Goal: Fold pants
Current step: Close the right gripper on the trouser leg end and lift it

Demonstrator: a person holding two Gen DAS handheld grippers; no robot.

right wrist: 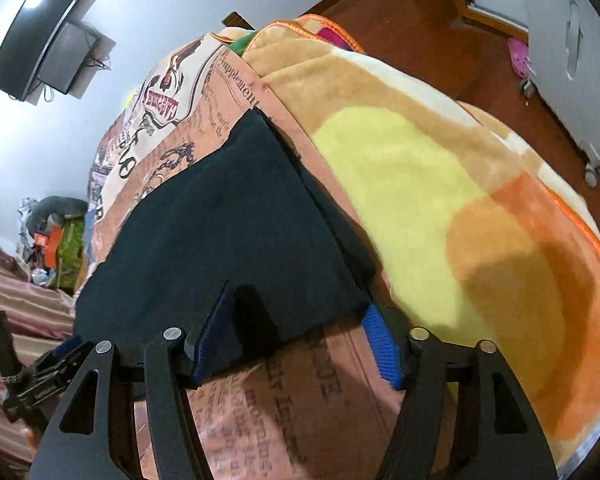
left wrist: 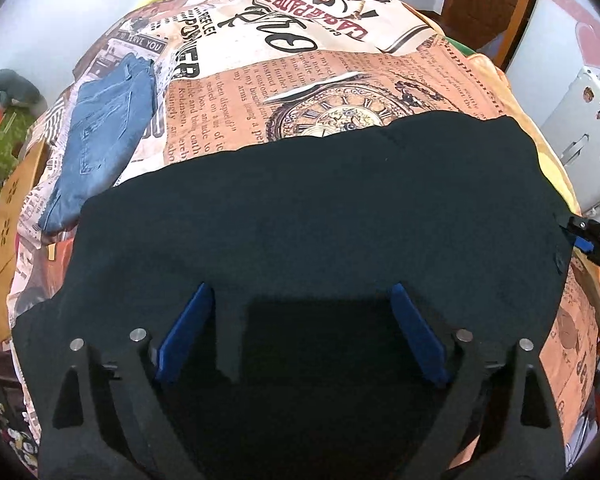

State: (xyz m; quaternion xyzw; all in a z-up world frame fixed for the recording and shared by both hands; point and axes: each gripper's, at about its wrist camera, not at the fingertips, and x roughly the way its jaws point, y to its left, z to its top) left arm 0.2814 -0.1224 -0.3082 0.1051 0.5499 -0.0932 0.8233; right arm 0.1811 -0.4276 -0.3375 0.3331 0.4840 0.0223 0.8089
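Note:
Dark, nearly black pants (left wrist: 320, 208) lie folded flat on a bed with a newspaper-print sheet (left wrist: 228, 116). My left gripper (left wrist: 304, 300) is open, its blue pads wide apart just above the near part of the pants. My right gripper (right wrist: 300, 312) is open at the pants (right wrist: 228, 224) near corner, the fabric edge between its blue pads. The right gripper also shows in the left wrist view (left wrist: 592, 236) at the pants' right edge.
Folded blue jeans (left wrist: 100, 140) lie on the sheet at the far left. A yellow and orange fleece blanket (right wrist: 440, 200) hangs down the bed's right side. A white appliance (left wrist: 584, 132) stands to the right. A wall screen (right wrist: 32, 32) and clutter (right wrist: 52, 232) are beyond.

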